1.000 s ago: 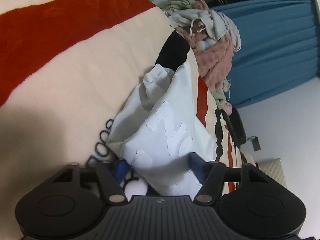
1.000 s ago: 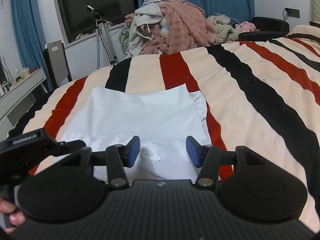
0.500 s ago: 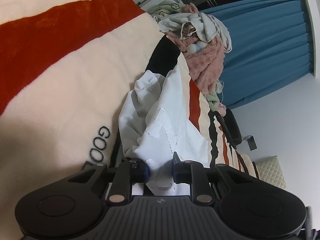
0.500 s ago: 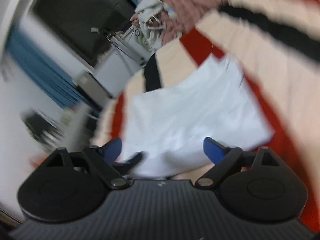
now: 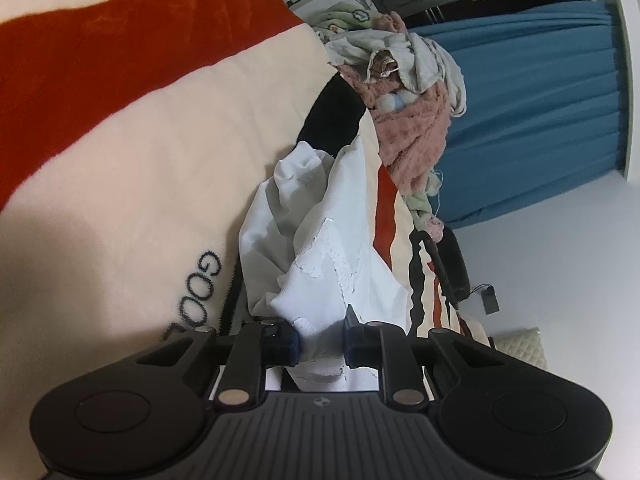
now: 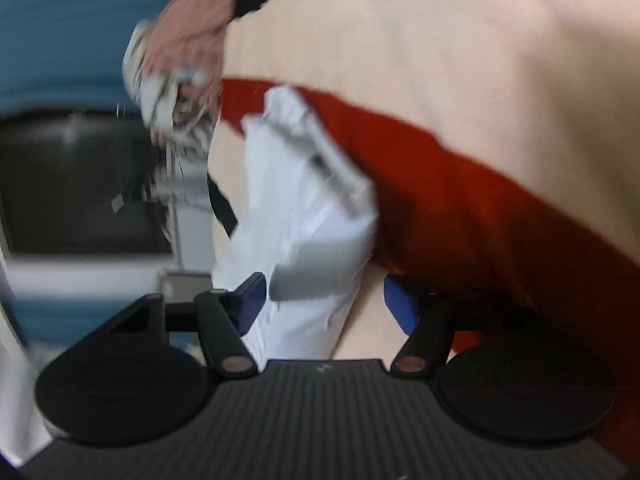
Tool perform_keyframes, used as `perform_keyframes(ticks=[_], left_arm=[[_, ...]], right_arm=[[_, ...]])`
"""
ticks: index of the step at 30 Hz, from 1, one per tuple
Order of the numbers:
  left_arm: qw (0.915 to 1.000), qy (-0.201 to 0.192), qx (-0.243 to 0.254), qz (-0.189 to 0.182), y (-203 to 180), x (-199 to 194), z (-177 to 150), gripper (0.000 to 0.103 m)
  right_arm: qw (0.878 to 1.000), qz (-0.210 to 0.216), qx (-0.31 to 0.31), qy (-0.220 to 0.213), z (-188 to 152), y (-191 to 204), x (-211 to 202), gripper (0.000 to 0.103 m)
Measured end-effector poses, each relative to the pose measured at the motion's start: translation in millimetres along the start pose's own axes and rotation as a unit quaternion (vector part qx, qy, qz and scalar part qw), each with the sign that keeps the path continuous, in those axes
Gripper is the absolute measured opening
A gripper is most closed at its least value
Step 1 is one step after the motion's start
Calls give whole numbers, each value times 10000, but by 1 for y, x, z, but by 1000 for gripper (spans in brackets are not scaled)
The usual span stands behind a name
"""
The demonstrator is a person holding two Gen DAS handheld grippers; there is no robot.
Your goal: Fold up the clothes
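Observation:
A white garment (image 5: 332, 248) with a raised white print lies on a striped blanket (image 5: 132, 152) on the bed. My left gripper (image 5: 320, 338) is shut on the garment's near edge, with cloth bunched between its blue pads. In the right wrist view, which is blurred and rolled sideways, the same white garment (image 6: 300, 216) lies partly folded. My right gripper (image 6: 324, 300) is open, with its fingers on either side of the garment's near end and cloth between them.
A heap of pink and grey clothes (image 5: 404, 92) lies at the far end of the bed, before a blue curtain (image 5: 532, 112). The blanket bears black lettering (image 5: 196, 292). A dark screen (image 6: 80, 184) shows in the right wrist view.
My left gripper closed on the garment's edge and has lifted it slightly. My right gripper stayed open and rolled sharply sideways, moving over the garment's end.

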State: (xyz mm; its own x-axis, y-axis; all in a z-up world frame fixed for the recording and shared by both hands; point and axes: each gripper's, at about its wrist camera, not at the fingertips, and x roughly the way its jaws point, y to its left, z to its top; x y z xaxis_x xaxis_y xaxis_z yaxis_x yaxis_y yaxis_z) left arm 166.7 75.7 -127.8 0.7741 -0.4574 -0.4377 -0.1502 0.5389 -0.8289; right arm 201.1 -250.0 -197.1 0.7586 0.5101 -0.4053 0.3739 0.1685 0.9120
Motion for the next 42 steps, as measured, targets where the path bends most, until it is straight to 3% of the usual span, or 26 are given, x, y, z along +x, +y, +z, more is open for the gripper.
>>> perform_keyframes(ticks=[2,3,6,12,15,18,22,27,29,31,32,37,38,39,42], left_arm=[[10000,4,-49,-36,2,1,1,20],[10000,9,-41,-50,1,1,1,20],[9999,35,111,-77,-4,0,0,20],[9978,147,-136,-635,-16,-8,4,18],[9963,176,-160,-829,-35,-11,5,17],[9964,210,97,-817,-62,-12,4,17],[9978,267,150,-595,-63,-4,-1,16],[9983,365,-8,-449,-41,0,-6,16],[9985,366,-32,-416,-35,0,-7,16],[9986,366,-55,-383,-29,1,-7,16],[9986,366,-67,-366,-27,1,-8,16],[9988,367,-38,-309,-18,9,-6,16],[9988,387,-42,-306,-17,11,-6,16],[9987,407,-47,-303,-15,14,-5,16],[9985,455,-74,-309,-15,18,-3,16]], right_arm=[[10000,2,-17,-25,1,1,4,56],[9996,-85,-251,-86,-2,6,5,42],[9965,-242,-749,-293,-11,17,1,22],[9805,-168,-1656,-1046,-20,47,-45,8],[9683,15,-2032,-1452,-21,63,-79,6],[9696,82,-1981,-1435,-12,68,-93,6],[9862,49,-1243,-1092,5,46,-86,6],[9978,-469,-118,-443,11,12,-64,10],[9987,-412,204,-202,10,4,-54,19],[9987,-293,426,-47,7,-1,-46,54],[9985,-216,508,6,4,-4,-43,56],[9986,-290,180,-393,1,-6,-31,52],[9983,-308,78,-484,3,-4,-30,46],[9978,-326,-25,-575,4,-3,-28,30],[9961,-254,-304,-792,3,4,-32,16]])
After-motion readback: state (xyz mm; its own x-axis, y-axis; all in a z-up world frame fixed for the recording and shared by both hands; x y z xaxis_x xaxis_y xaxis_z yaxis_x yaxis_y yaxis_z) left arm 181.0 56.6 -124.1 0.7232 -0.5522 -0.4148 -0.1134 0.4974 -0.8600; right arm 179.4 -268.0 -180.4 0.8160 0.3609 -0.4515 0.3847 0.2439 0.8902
